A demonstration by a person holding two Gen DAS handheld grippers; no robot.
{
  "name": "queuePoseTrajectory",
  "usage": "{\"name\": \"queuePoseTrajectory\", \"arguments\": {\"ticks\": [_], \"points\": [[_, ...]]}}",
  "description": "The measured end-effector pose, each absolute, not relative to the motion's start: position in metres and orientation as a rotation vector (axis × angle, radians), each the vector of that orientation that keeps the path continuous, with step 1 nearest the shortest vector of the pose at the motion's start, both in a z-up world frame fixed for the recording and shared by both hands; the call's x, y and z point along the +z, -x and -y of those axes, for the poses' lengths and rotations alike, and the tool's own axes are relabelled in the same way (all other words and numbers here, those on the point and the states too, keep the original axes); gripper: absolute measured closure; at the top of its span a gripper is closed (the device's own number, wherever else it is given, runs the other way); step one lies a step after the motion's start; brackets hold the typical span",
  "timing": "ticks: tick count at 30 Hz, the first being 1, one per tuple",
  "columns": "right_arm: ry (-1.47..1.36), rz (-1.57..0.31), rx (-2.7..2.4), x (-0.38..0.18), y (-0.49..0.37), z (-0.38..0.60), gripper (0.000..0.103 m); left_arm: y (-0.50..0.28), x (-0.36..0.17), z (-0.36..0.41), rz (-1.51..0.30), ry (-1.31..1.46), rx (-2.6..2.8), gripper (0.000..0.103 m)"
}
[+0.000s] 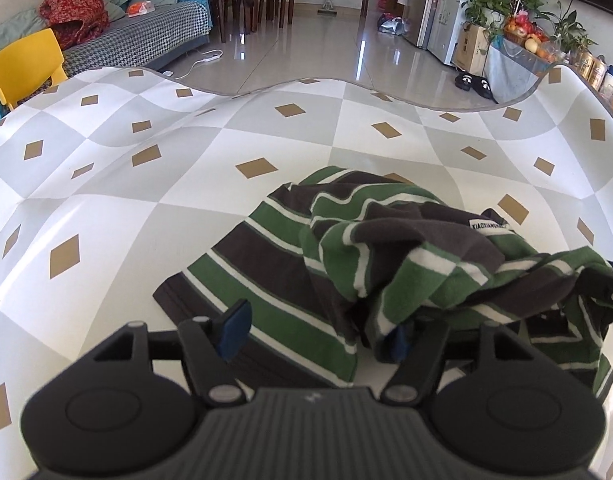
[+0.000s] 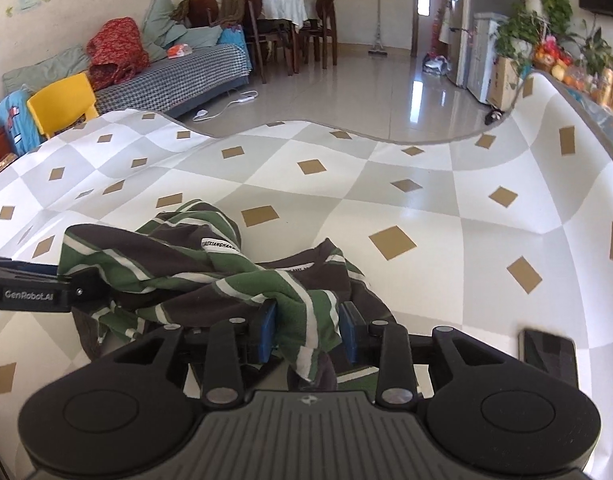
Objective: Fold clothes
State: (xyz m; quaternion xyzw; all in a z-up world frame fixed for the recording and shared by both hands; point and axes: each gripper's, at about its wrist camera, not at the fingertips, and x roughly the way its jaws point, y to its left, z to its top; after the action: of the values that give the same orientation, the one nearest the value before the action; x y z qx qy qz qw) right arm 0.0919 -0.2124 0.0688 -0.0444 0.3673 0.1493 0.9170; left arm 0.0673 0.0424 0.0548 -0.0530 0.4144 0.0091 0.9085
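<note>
a crumpled fleece garment striped in green, dark brown and white (image 1: 386, 248) lies bunched on a table covered with a grey-and-white checked cloth dotted with tan diamonds (image 1: 146, 184), toward the near edge, with a white label showing on its dark collar. the left gripper (image 1: 318, 332), black with blue pads, has its fingers spread wide over the flat left part of the garment; its left pad stands clear above the fabric, while its right pad is half buried under a fold, and nothing is pinched. the right gripper (image 2: 308, 332) has its fingers parted a little, with a hanging fold of the striped fabric between the blue pads; the pads do not seem to press on it. a dark flat phone-like object (image 2: 550, 354) lies on the cloth just right of that gripper. a yellow plastic chair (image 1: 26, 64) stands beyond the table's far left edge.
</note>
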Motion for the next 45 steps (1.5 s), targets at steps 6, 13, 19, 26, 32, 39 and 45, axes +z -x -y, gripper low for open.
{"name": "queuePoseTrajectory", "arguments": {"ticks": [6,13,19,26,32,39,45], "points": [[0.090,-0.764,0.268,0.071,-0.093,0.218,0.067,-0.058,0.071,-0.024,-0.743,0.089,-0.101,0.012],[0.105,-0.754,0.295,0.085,-0.080,0.223,0.066,-0.069,0.062,0.000,-0.754,0.039,-0.101,0.010],[0.111,-0.706,0.334,0.099,-0.057,0.228,0.065,-0.084,0.056,-0.015,-0.786,0.181,-0.082,0.030],[0.063,-0.743,0.486,0.095,-0.038,0.213,0.066,-0.098,0.053,-0.016,-0.817,0.248,-0.071,0.040],[0.085,-0.821,0.582,0.069,-0.041,0.189,0.066,-0.106,0.051,-0.023,-0.848,0.323,-0.062,0.041],[0.124,-0.834,0.515,0.036,-0.067,0.177,0.066,-0.112,0.049,-0.028,-0.873,0.372,-0.050,0.040],[0.121,-0.829,0.497,0.021,-0.085,0.169,0.066,-0.115,0.048,-0.028,-0.883,0.378,-0.044,0.040]]}}
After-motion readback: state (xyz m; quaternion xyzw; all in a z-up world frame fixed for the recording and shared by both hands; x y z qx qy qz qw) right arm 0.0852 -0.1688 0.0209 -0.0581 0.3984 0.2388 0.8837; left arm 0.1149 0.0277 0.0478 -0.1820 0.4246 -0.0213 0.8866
